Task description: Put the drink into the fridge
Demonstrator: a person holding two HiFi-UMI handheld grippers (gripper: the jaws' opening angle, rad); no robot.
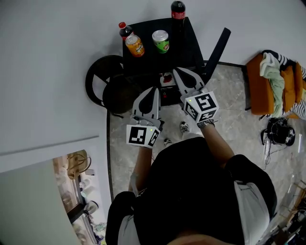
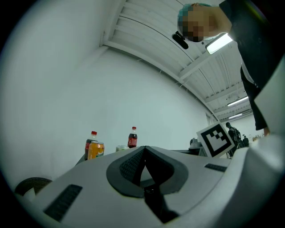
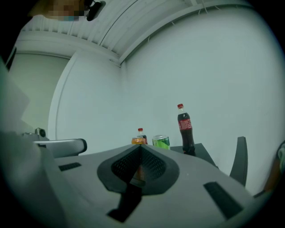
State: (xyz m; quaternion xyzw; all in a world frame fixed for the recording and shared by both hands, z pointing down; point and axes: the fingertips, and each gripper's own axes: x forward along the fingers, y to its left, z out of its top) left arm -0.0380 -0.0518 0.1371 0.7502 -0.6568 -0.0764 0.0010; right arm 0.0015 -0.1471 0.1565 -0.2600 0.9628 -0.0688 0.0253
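Observation:
Several drinks stand on a black table (image 1: 189, 48) against the white wall: a tall cola bottle (image 1: 178, 9), a green can (image 1: 161, 41), an orange can (image 1: 135, 45) and a small cola bottle (image 1: 125, 29). My left gripper (image 1: 154, 90) is shut and empty, short of the table's near edge. My right gripper (image 1: 176, 71), also shut with nothing in it, reaches the table's near edge beside it. The left gripper view shows the orange can (image 2: 95, 150) and a cola bottle (image 2: 132, 138) beyond the shut jaws. The right gripper view shows the tall cola bottle (image 3: 184, 127) and green can (image 3: 160, 142).
Two round black stools (image 1: 106, 79) stand left of the table. A black panel (image 1: 217, 48) leans at its right. An orange chair (image 1: 258, 86) heaped with clothes is far right. A white unit (image 1: 43, 191) with a glassy opening sits at lower left.

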